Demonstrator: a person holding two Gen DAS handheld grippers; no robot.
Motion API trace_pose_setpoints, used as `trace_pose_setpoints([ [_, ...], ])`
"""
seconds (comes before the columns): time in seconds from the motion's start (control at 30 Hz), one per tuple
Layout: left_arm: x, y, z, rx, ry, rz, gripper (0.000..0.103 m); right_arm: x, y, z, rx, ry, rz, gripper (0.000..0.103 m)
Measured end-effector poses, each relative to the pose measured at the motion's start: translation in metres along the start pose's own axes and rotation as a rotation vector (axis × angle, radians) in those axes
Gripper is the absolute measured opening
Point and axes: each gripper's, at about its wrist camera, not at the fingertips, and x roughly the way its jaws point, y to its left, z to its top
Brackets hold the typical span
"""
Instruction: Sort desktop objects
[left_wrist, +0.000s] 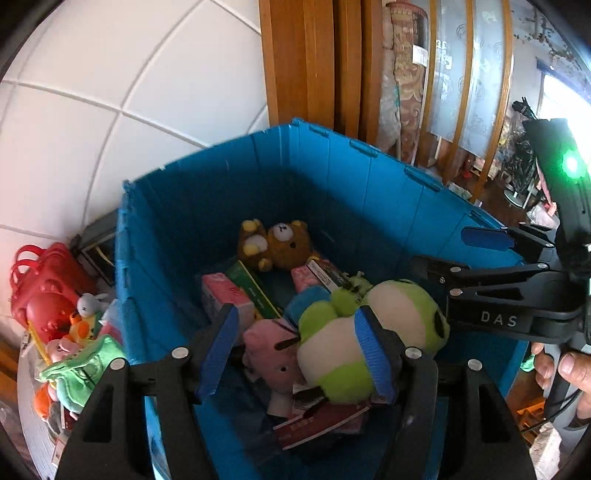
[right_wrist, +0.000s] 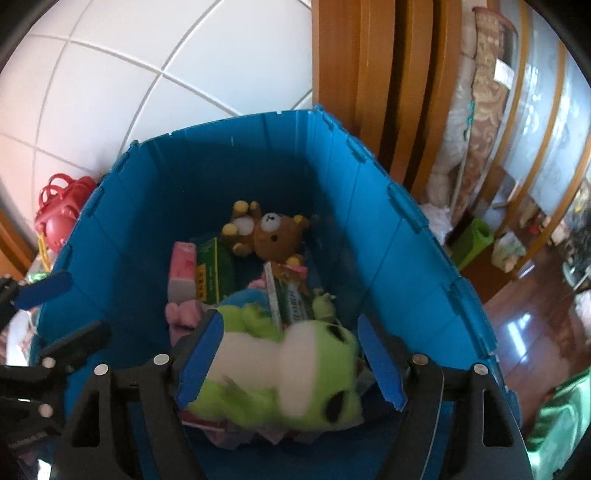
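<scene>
A deep blue bin (left_wrist: 207, 155) holds plush toys and boxes. A green and white frog plush (left_wrist: 402, 314) lies on top of the pile, next to a pink pig plush (left_wrist: 273, 354). A brown bear plush (left_wrist: 284, 243) lies at the far end. My left gripper (left_wrist: 295, 352) hangs open over the pig, gripping nothing. My right gripper (right_wrist: 290, 363) is open above the bin (right_wrist: 229, 125). The blurred frog (right_wrist: 280, 376) lies between its fingers, apart from the right pad. Each gripper shows in the other's view, the right gripper (left_wrist: 461, 254) and the left gripper (right_wrist: 59, 317).
Pink and green boxes (left_wrist: 240, 295) and a red box (left_wrist: 317, 424) lie among the plush. Red baskets (left_wrist: 44, 291) and a heap of small toys (left_wrist: 81, 354) sit left of the bin. A white tiled wall and wooden frame (left_wrist: 306, 62) stand behind. A person's hand (left_wrist: 569, 369) holds the right gripper.
</scene>
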Motion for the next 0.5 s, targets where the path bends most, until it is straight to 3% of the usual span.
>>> trace_pose_setpoints([
  [0.1, -0.019, 0.000, -0.008, 0.001, -0.056, 0.022, 0.066, -0.008, 0.004, -0.009, -0.021, -0.027, -0.027, 0.090],
  [0.2, -0.043, -0.001, -0.021, -0.020, -0.133, 0.056, 0.079, -0.022, 0.009, -0.021, -0.043, -0.072, -0.048, 0.101],
  [0.23, -0.051, 0.000, -0.026, -0.026, -0.163, 0.066, 0.080, -0.028, 0.012, -0.026, -0.048, -0.091, -0.053, 0.103],
  [0.37, -0.082, 0.004, -0.046, -0.055, -0.258, 0.107, 0.084, -0.051, 0.022, -0.043, -0.048, -0.166, -0.052, 0.103],
  [0.5, -0.111, 0.011, -0.070, -0.102, -0.383, 0.199, 0.098, -0.072, 0.033, -0.063, -0.031, -0.252, -0.055, 0.103],
])
